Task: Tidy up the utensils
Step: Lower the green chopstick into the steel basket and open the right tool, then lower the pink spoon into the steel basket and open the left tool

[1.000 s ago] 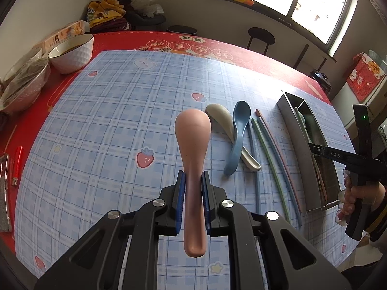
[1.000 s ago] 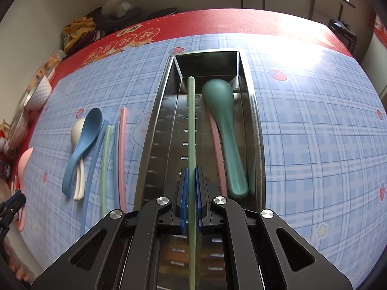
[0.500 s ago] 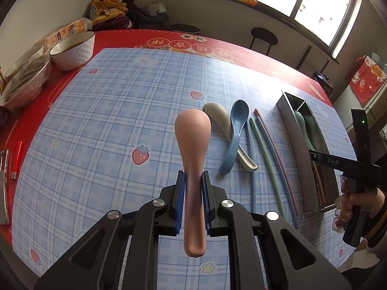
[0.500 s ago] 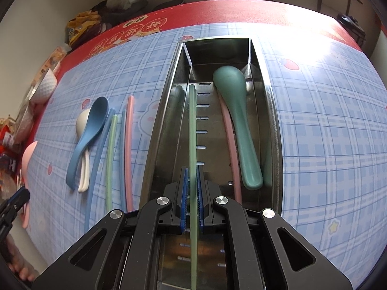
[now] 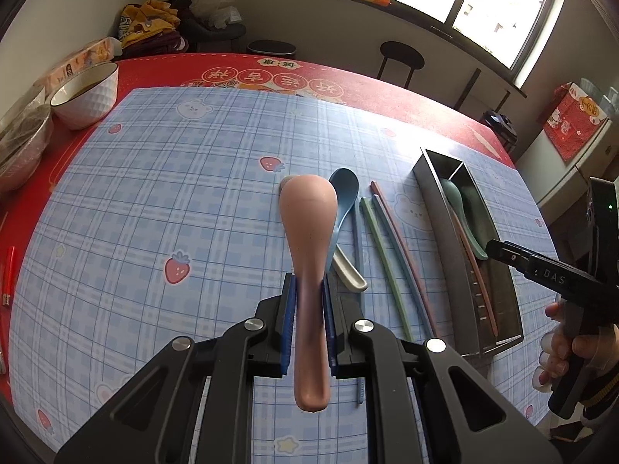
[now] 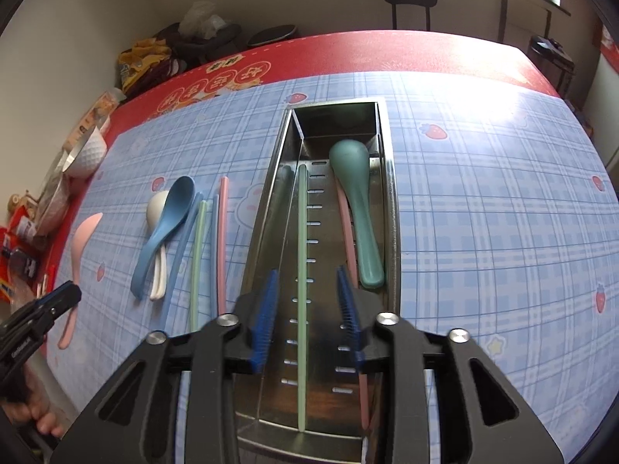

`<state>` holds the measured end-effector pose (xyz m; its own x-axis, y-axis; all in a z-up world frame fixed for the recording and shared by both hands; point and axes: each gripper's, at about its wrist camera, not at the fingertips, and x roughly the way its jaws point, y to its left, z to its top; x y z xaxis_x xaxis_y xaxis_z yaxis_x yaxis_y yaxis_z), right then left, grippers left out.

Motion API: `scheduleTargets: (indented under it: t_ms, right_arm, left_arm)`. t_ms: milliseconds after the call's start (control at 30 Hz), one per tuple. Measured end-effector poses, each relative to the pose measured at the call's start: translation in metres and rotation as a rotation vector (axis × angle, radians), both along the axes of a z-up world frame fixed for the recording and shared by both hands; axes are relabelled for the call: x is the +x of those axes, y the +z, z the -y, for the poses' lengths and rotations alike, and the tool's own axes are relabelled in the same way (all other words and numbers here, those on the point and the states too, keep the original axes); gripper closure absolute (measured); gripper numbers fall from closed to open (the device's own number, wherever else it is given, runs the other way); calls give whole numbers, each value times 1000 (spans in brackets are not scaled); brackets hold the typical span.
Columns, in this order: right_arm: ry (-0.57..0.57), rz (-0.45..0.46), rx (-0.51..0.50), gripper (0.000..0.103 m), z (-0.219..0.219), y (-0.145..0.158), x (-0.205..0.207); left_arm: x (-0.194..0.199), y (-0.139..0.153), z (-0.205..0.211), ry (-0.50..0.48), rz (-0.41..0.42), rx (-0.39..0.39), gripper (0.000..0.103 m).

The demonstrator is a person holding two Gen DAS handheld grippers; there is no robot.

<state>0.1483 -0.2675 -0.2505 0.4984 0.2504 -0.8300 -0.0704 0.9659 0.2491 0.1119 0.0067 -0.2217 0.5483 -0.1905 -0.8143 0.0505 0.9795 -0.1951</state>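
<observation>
My left gripper [image 5: 309, 301] is shut on a pink spoon [image 5: 309, 228], held above the checked cloth left of the loose utensils. My right gripper [image 6: 307, 301] is open over the steel utensil tray [image 6: 390, 193]. A green chopstick [image 6: 301, 270] lies in the tray below the open jaws, beside a pink chopstick [image 6: 344, 216] and a teal spoon [image 6: 356, 193]. On the cloth left of the tray lie a blue spoon [image 6: 166, 220], a white spoon [image 6: 156, 208], and blue, green and pink chopsticks [image 6: 221, 239].
A white bowl [image 5: 87, 94] and a foil-covered dish [image 5: 19, 143] stand at the table's far left. Red pens [image 5: 9, 270] lie at the left edge. Stools and clutter stand beyond the table's far side.
My right gripper has opened and let go of the green chopstick, which now lies in the tray. My left gripper has carried the pink spoon to the right, nearer the loose utensils.
</observation>
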Motion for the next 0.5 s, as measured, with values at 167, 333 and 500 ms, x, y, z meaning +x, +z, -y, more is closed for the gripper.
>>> scheduleTargets:
  t_ms: [167,333,500]
  right_arm:
    - [-9,21,-31,40,13,10,-9]
    - [-54,34,-33,29,32,12,-15]
    - [-96,36,-26,27,54,10,-19]
  left_arm:
    - [8,4,21,-37,2,-8,90]
    - [17,9,46,-82,1,-12,90]
    - [31,11,78,-125,-4,-20,90]
